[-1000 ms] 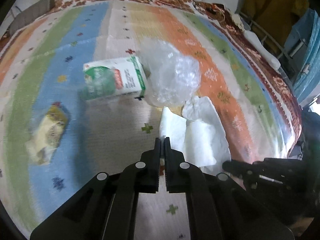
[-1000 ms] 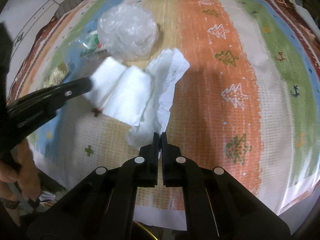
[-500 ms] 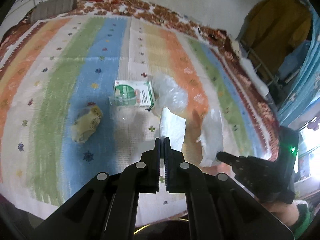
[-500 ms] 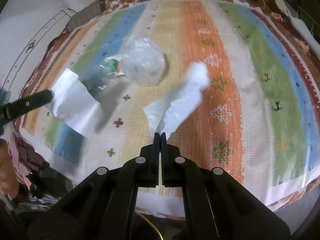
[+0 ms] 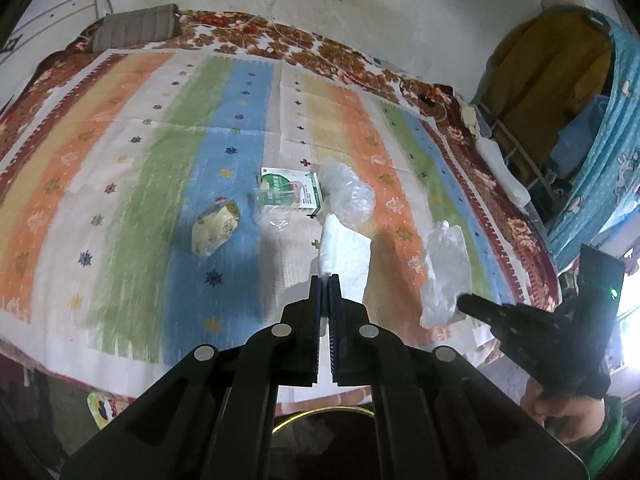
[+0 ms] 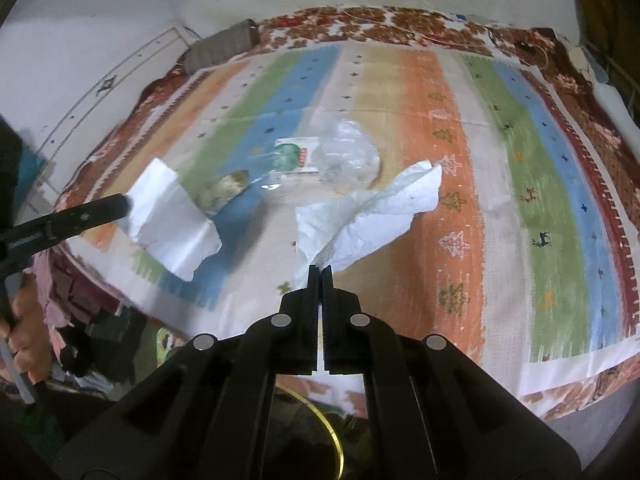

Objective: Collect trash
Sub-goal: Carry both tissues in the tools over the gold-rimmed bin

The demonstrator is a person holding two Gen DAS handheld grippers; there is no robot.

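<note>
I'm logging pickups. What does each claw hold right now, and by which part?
Left claw: white paper sheet, pinched at its near edge. Right claw: crumpled white tissue, pinched at its near end.

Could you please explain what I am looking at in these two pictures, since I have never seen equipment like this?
There is no robot here: a person holds a two-finger gripper in each hand, and a wide-angle camera on each looks along its black fingers. One picture is from the left gripper, the other from the right gripper; each also shows the other gripper at its edge. Both are shut, each pinching a piece of white tissue: the left piece and the right piece, lifted clear of the striped blanket. On the blanket lie a green-and-white carton, a crumpled clear plastic bag and a yellowish wrapper. Below, a gold-rimmed container shows, perhaps a bin.
</note>
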